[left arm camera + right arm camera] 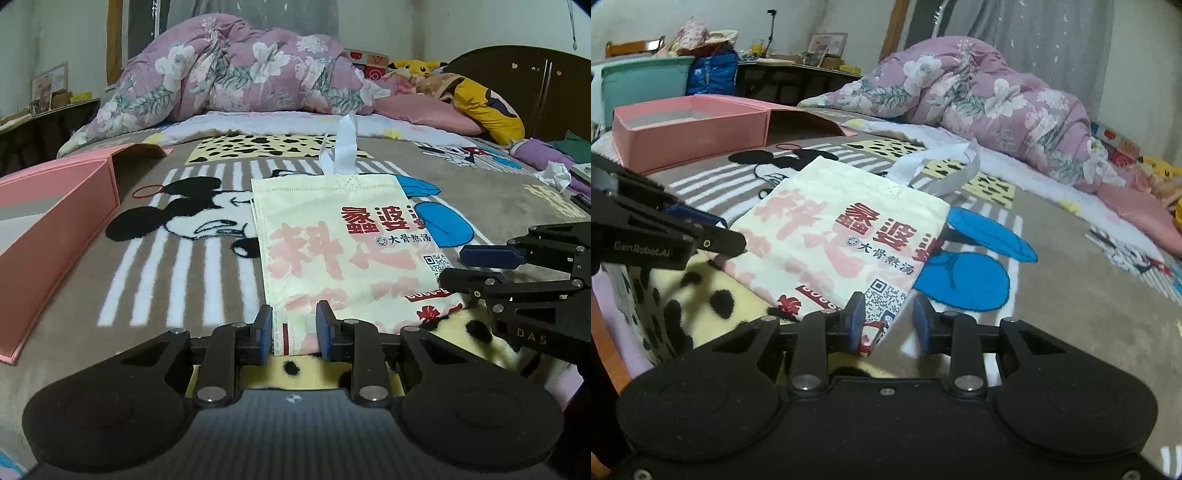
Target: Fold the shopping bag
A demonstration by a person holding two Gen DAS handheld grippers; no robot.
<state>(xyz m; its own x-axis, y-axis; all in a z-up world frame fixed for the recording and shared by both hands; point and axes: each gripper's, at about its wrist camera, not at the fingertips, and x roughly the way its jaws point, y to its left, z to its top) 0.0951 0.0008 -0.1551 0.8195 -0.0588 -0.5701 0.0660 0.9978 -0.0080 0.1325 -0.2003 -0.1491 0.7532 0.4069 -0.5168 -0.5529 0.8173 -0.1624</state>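
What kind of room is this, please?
Most likely a bedroom: the work surface is a bed with a cartoon blanket, a heaped floral quilt and a wooden headboard.

The cream non-woven shopping bag (343, 243) carries faded pink characters, bolder red ones, a black QR code and white ribbon handles (341, 147). Under it, the grey fleece bed blanket (177, 280) shows white stripes, a black-and-white cartoon mouse, bright blue patches and pale yellow panels with black spots. A thin red elastic band (147, 192) lies on the stripes. The open cardboard box (687, 129) by the blanket's left edge is salmon pink with a grey inside. The bunched quilt (990, 99) at the far edge is mauve with white flowers and grey-green leaves. Both the left gripper (294, 334) and the right gripper (889, 320) are black with blue pads (265, 332).
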